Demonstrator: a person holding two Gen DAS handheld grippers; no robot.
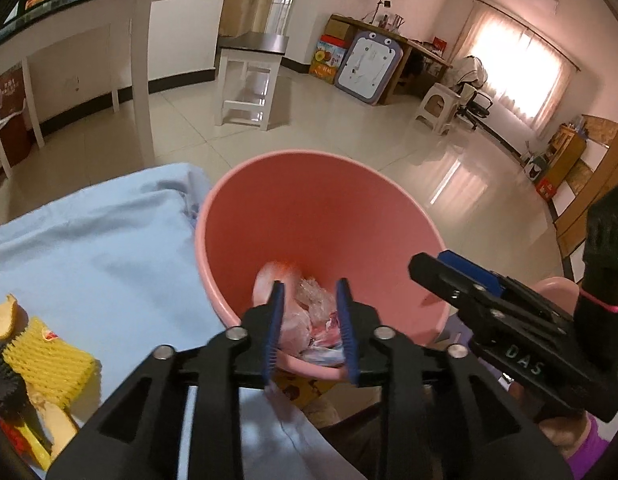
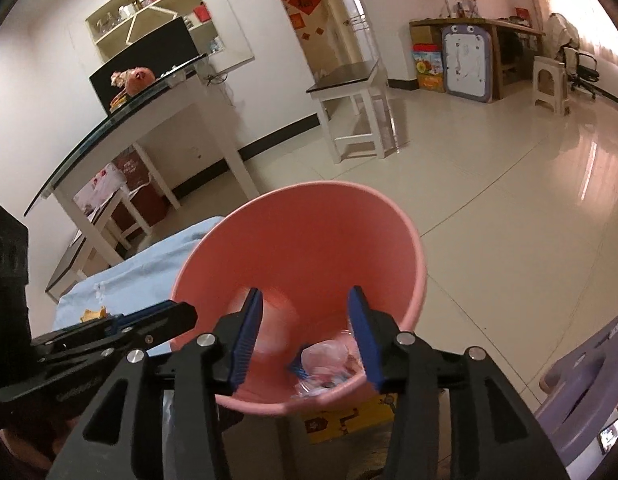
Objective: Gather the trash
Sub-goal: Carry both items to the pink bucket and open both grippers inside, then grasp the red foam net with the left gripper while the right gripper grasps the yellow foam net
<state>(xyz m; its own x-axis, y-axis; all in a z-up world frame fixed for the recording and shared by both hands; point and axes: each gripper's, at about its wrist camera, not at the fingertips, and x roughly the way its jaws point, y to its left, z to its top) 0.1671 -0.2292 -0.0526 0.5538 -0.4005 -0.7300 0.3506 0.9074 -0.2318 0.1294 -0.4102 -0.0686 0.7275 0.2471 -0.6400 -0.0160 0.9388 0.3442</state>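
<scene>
A pink bin [image 1: 321, 216] [image 2: 309, 240] stands on the floor beside a table draped in a light blue cloth [image 1: 89, 240] [image 2: 149, 264]. Crumpled clear plastic and wrappers [image 1: 315, 300] [image 2: 329, 364] lie at its bottom. My left gripper [image 1: 310, 292] hangs open over the bin's mouth, with nothing pinched between its blue pads. My right gripper [image 2: 305, 300] is open above the bin too, and a pale pink blur shows below its left pad. Each gripper appears in the other's view, the right [image 1: 437, 264] and the left [image 2: 181, 314]. On the cloth lie a yellow foam net [image 1: 49, 356] and a piece of peel [image 1: 5, 316] [image 2: 94, 314].
A yellow printed box [image 2: 349, 416] sits under the bin's near side, and a purple plastic stool [image 2: 589, 380] stands to its right. A glass-topped white table [image 2: 149, 120] and a white stool [image 1: 249, 80] stand further off on the tiled floor.
</scene>
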